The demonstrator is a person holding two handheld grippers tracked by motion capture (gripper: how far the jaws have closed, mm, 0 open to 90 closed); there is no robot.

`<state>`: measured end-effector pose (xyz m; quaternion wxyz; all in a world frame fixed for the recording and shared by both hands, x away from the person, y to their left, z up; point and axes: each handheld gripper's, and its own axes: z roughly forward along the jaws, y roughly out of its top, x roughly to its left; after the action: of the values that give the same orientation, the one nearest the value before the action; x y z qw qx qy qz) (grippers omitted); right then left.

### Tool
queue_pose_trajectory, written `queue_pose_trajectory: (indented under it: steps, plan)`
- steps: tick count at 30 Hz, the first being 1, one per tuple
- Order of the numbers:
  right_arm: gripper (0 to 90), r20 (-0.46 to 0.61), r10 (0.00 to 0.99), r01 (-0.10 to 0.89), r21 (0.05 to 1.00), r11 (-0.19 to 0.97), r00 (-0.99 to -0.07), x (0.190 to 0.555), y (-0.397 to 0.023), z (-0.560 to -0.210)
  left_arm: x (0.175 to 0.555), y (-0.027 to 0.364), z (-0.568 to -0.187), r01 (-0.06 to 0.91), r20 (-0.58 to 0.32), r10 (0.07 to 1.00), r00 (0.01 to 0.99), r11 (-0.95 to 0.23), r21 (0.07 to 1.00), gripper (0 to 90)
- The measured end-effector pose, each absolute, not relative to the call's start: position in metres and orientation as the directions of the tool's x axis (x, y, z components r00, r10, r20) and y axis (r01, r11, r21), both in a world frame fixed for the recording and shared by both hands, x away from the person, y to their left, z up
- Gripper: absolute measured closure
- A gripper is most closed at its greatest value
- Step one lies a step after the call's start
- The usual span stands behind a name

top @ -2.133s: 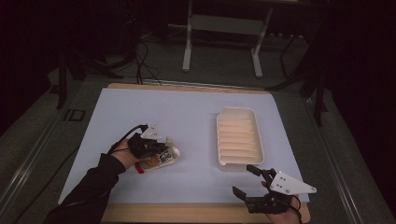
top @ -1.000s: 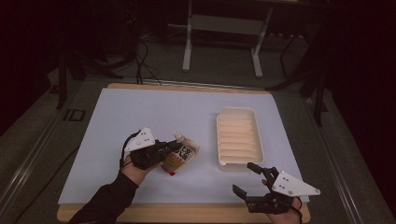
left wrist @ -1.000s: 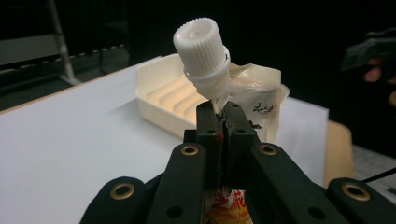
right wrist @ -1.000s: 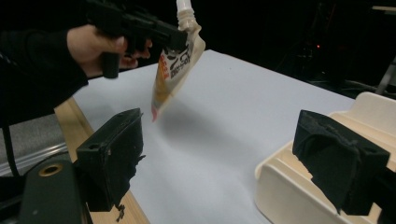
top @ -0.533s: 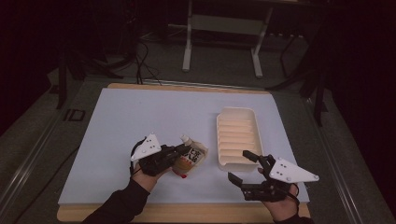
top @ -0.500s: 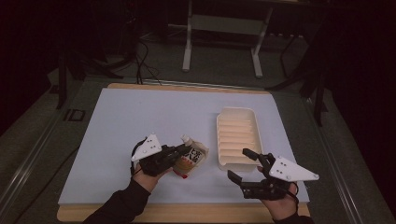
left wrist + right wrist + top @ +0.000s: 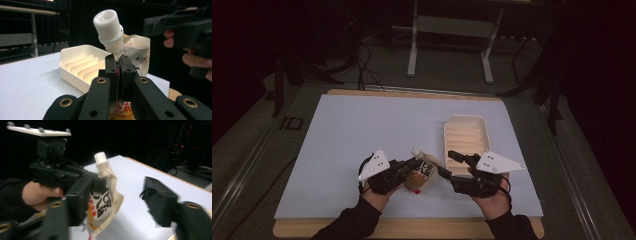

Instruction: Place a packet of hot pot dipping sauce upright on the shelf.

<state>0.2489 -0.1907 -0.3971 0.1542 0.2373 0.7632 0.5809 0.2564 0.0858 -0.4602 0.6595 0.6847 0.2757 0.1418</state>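
Two grippers meet over the near table edge: your left gripper (image 7: 408,171) clamps the spouted pouch (image 7: 422,170) just left of the ribbed tray (image 7: 465,122), while your right gripper (image 7: 449,165) has just been closing, its jaws apart around the pouch without pressing it.

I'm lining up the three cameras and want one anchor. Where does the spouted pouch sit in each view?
High view: the pouch is near the table's front edge, clamped by the left gripper.
Left gripper view: the pouch rises at centre, behind the closed jaws.
Right gripper view: the pouch is at centre-left, upright.
Shared landmark: its white cap.
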Motion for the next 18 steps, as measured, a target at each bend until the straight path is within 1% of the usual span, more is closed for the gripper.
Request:
queue_pose_trajectory:
  steps: [2,6,7,8,10,11,12,13,14,16,17,18]
  plan:
    - [45.1,0.051,0.541,0.201,0.954,0.222,-0.839,0.252,-0.186,-0.400,0.256,0.085,-0.459,0.193,-0.185,0.560,0.807,0.044,0.980,87.8]
    - [50.2,0.068,0.540,0.222,0.948,0.226,-0.839,0.257,-0.182,-0.405,0.253,0.082,-0.457,0.167,-0.175,0.553,0.815,0.066,0.984,87.8]
    - [53.1,0.071,0.544,0.228,0.947,0.227,-0.836,0.257,-0.181,-0.406,0.252,0.082,-0.456,0.151,-0.160,0.556,0.816,0.062,0.987,87.7]
    - [54.2,0.081,0.538,0.234,0.946,0.224,-0.839,0.258,-0.181,-0.406,0.252,0.082,-0.456,0.152,-0.167,0.542,0.823,0.072,0.986,87.8]
    - [60.6,0.083,0.535,0.241,0.942,0.232,-0.841,0.258,-0.180,-0.407,0.251,0.081,-0.457,0.146,-0.168,0.544,0.822,0.084,0.986,87.7]
    - [61.1,0.084,0.533,0.242,0.941,0.235,-0.842,0.258,-0.180,-0.407,0.252,0.081,-0.457,0.144,-0.171,0.533,0.828,0.093,0.985,87.8]
    - [64.5,0.086,0.530,0.245,0.940,0.239,-0.844,0.258,-0.179,-0.408,0.251,0.081,-0.457,0.143,-0.174,0.536,0.826,0.101,0.985,87.7]
    - [65.4,0.086,0.527,0.247,0.938,0.243,-0.846,0.258,-0.178,-0.408,0.251,0.080,-0.457,0.144,-0.175,0.536,0.826,0.100,0.985,87.7]
    - [68.0,0.083,0.527,0.243,0.939,0.242,-0.846,0.257,-0.178,-0.409,0.251,0.080,-0.457,0.134,-0.167,0.528,0.833,0.099,0.986,87.8]
    - [76.9,0.079,0.516,0.240,0.937,0.254,-0.853,0.257,-0.176,-0.409,0.249,0.078,-0.458,0.111,-0.140,0.529,0.837,0.085,0.990,87.7]
    - [81.6,0.065,0.520,0.231,0.938,0.260,-0.851,0.257,-0.175,-0.409,0.249,0.077,-0.458,0.116,-0.143,0.524,0.839,0.084,0.990,87.7]
    - [83.1,0.071,0.508,0.237,0.933,0.271,-0.858,0.257,-0.174,-0.409,0.250,0.077,-0.460,0.126,-0.153,0.520,0.841,0.087,0.988,87.7]
